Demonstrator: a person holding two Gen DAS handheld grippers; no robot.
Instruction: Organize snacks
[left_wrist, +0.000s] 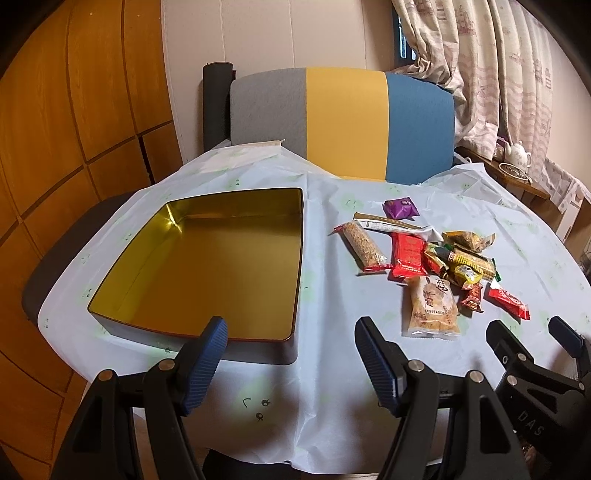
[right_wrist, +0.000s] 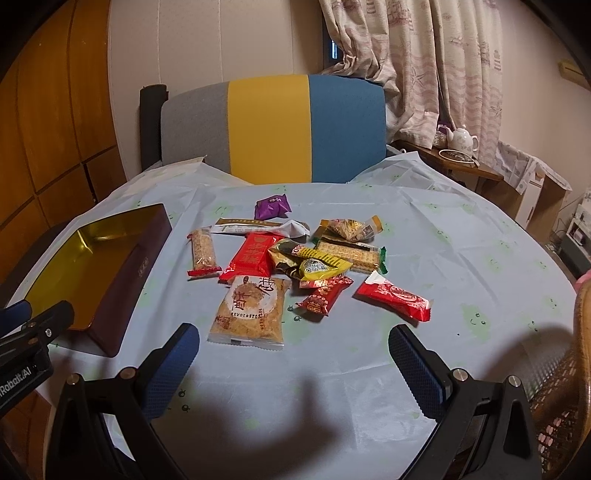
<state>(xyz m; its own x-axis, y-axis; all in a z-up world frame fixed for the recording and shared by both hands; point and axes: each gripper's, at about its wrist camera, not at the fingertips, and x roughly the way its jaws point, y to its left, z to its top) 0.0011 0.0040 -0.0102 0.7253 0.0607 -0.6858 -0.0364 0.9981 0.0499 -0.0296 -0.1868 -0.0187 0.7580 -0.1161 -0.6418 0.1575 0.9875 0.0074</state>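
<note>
An open gold-lined tin box (left_wrist: 207, 269) sits empty on the left of the table; it also shows in the right wrist view (right_wrist: 122, 280). A pile of wrapped snacks (left_wrist: 439, 262) lies to its right, also in the right wrist view (right_wrist: 295, 258): a beige pastry pack (right_wrist: 249, 312), a red bar (right_wrist: 395, 297), a purple pack (right_wrist: 272, 206), a cereal bar (right_wrist: 203, 251). My left gripper (left_wrist: 291, 363) is open and empty, near the box's front edge. My right gripper (right_wrist: 293, 373) is open and empty, just before the pastry pack; it also shows in the left wrist view (left_wrist: 535, 339).
A light blue cloth (right_wrist: 443, 258) covers the round table. A grey, yellow and blue chair back (right_wrist: 273, 129) stands behind the table. A side shelf with a white teapot (right_wrist: 463, 138) is at the far right. A wicker chair (right_wrist: 576, 369) is at the right edge.
</note>
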